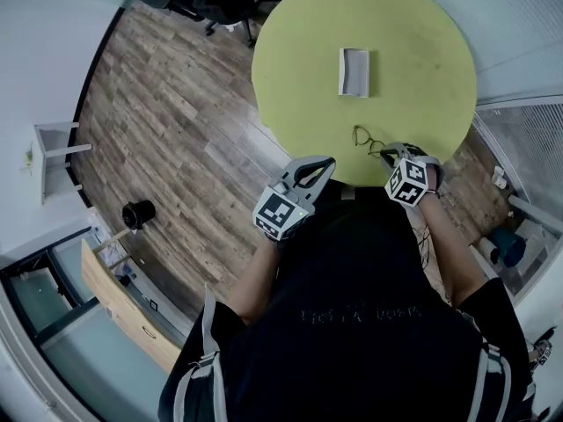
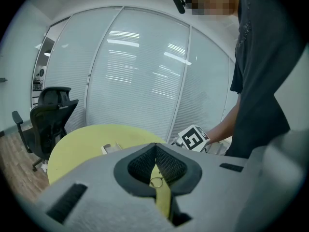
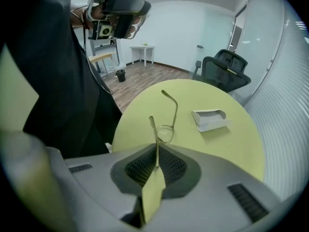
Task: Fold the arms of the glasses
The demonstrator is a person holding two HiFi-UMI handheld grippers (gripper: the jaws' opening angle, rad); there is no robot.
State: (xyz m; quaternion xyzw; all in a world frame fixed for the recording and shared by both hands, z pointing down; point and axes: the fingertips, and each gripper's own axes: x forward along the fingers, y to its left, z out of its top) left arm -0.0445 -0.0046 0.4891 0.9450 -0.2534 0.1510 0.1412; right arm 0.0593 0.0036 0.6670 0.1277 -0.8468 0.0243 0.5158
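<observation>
The glasses point(image 1: 367, 139) sit at the near edge of the round yellow-green bench point(image 1: 413, 51), just in front of the person. In the head view they are only a thin wire shape beside the right claw point(image 1: 393, 153).

The right gripper view tells more. The frame point(image 3: 165, 132) is open. One arm runs back between the ribbed pads point(image 3: 169, 166), which are clenched on it, and the other arm rises free above the bench top.

The left gripper view catches the glasses point(image 2: 155, 181) only as a tiny loop, seen through the slot under its own pads. There the left claw point(image 2: 156, 146) is closed with its tips together and nothing between them.

From the head view, the left claw hangs at the bench edge, near the glasses but apart from them. Both forearms reach forward from the body, with the marker cubes facing up.

A white case point(image 1: 354, 71) lies open nearer the bench's middle, well apart from the glasses. Both gripper views also show a black chair point(image 3: 224, 66) beyond the bench.
</observation>
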